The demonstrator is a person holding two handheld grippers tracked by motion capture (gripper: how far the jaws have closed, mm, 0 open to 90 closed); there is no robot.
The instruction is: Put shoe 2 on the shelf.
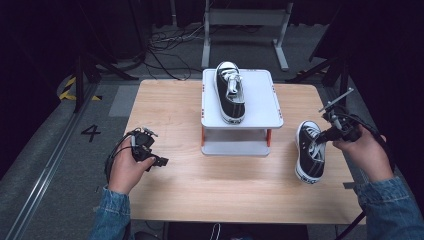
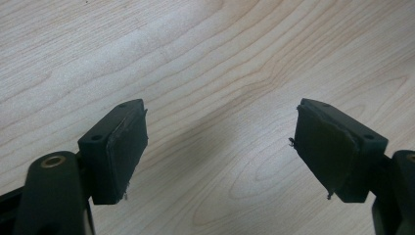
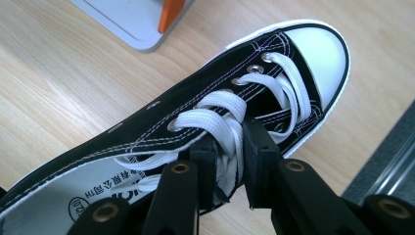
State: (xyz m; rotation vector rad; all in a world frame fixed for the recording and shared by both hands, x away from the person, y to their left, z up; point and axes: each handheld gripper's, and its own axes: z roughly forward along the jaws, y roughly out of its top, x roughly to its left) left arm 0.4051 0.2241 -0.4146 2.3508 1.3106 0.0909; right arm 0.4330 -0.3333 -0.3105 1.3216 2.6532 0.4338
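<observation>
1. Nearest, the left tool [image 1: 159, 161] idles low over the bare bench [image 1: 165, 107], jaws spread wide, hand resting at the near-left edge.
2. Rightward, the right tool [image 3: 229, 156] pinches the laces and tongue of the shoe [image 1: 310, 151] on the bench's right side, wrist angled inward.
3. Likely next: lift it onto the stand [image 1: 262, 100], beside the second shoe [image 1: 229, 91]; that needs a firm pinch.
</observation>
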